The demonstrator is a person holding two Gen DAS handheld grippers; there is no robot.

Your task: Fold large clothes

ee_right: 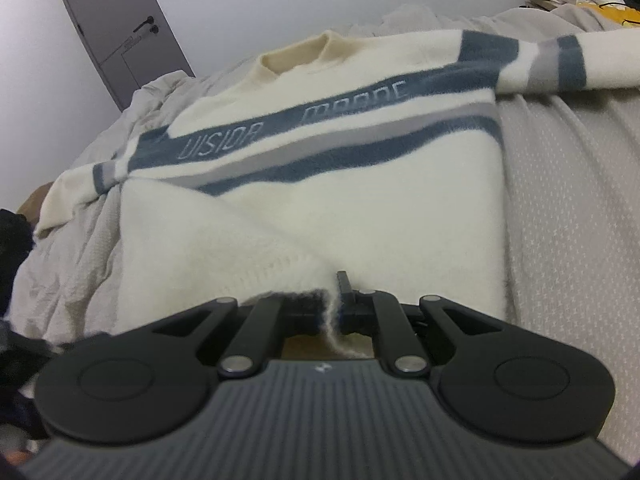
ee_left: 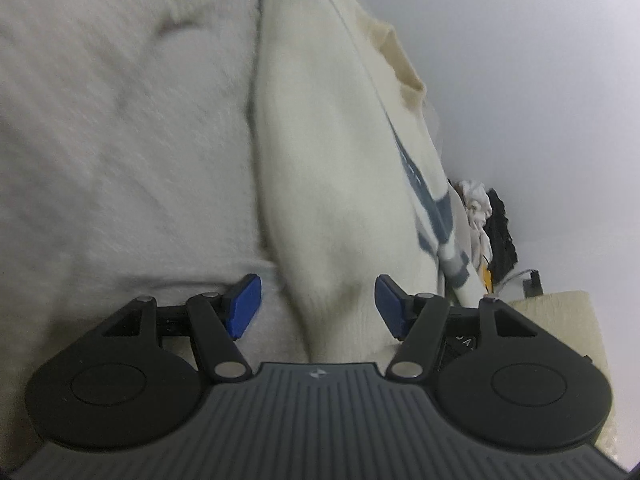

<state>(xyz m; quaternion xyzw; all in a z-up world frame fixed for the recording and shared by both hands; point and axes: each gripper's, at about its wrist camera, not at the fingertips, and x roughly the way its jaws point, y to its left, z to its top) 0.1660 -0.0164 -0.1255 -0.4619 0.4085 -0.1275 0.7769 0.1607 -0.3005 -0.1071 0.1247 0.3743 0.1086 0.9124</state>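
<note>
Barely begun: lay spread face-up on the grey quilted bedcover (ee_right: 568,208), the cream sweater (ee_right: 320,216), sleeves still flung out left and right, only the near-left hem corner lifted. Felt-soft, fuzzy knit with blue and grey bands, ribbed hem. Clenched on that hem edge, the right gripper (ee_right: 334,308). Gaped wide around a raised fold without pressing it, the left gripper (ee_left: 318,304). Loomed far left, a grey door (ee_right: 116,28).

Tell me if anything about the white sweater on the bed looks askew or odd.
The fuzzy cream sweater with blue and grey stripes isn't flat: its lower left hem corner is folded diagonally over the front, and a raised fold stands up beside the open left tool. The right tool pinches the hem edge. No damage shows.
</note>
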